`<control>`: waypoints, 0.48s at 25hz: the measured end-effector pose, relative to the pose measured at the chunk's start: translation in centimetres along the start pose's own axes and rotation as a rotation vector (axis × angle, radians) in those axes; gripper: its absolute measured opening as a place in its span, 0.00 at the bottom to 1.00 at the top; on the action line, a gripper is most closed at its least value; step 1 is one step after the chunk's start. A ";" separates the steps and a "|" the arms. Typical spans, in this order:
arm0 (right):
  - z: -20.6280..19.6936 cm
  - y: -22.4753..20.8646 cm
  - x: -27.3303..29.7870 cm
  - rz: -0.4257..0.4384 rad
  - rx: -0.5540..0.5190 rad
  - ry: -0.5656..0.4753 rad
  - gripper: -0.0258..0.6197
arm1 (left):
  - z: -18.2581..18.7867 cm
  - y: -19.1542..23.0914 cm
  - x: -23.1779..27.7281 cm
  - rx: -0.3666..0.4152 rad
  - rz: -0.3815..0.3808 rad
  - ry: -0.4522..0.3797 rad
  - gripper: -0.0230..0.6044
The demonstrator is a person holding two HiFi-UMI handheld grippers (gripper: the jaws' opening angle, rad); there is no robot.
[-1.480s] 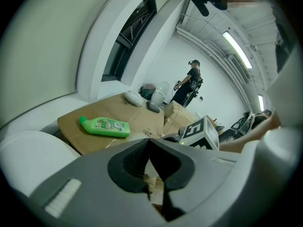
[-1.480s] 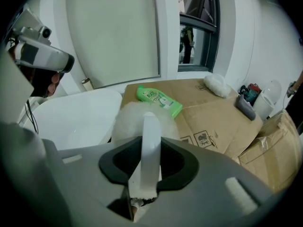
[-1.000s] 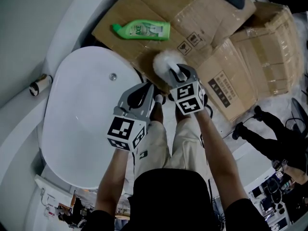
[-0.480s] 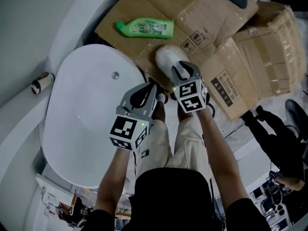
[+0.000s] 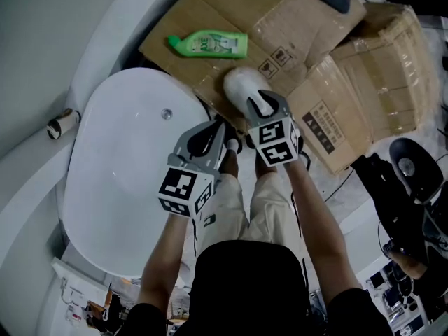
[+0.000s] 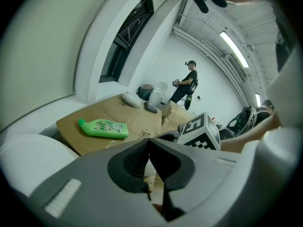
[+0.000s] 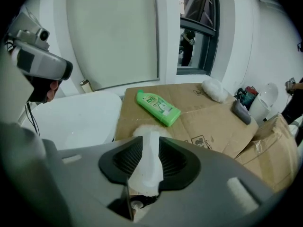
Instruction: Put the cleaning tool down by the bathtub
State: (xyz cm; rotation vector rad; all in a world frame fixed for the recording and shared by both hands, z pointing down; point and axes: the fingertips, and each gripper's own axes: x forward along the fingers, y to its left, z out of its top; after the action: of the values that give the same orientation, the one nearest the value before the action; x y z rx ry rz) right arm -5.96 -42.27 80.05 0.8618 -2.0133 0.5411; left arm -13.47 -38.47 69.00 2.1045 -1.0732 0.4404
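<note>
On the left I see the white bathtub (image 5: 119, 180). My left tool (image 5: 212, 128) is closed and empty. My right tool (image 5: 260, 105) grips the handle of the white brush (image 5: 240, 84), its head over the cardboard (image 5: 294, 19) just beside the bathtub.

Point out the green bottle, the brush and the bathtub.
green bottle (image 5: 210, 45), head view, middle of its body.
brush (image 5: 241, 84), head view, fluffy white head.
bathtub (image 5: 119, 180), head view, bare white basin.

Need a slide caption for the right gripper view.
Right tongs clamp the white cleaning tool over cardboard, green bottle ahead.
</note>
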 end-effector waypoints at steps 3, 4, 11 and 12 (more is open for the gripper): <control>0.2 0.4 -1.2 0.004 0.007 -0.004 0.20 | 0.1 -0.2 -0.5 -0.001 0.002 -0.003 0.03; 0.3 0.5 -1.6 0.004 0.003 -0.009 0.20 | 0.1 -0.2 -0.6 -0.002 0.005 -0.003 0.03; 1.1 0.6 -4.1 -0.008 -0.010 -0.043 0.20 | -0.3 -0.5 -1.5 -0.020 0.023 -0.002 0.03; 1.1 0.6 -4.6 -0.008 -0.010 -0.048 0.20 | -0.3 -0.8 -1.6 -0.018 0.023 -0.002 0.03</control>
State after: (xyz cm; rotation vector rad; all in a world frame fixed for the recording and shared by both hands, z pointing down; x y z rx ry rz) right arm -5.19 -40.91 75.56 0.8840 -2.0537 0.5097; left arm -13.77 -37.04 67.97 2.0794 -1.0994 0.4376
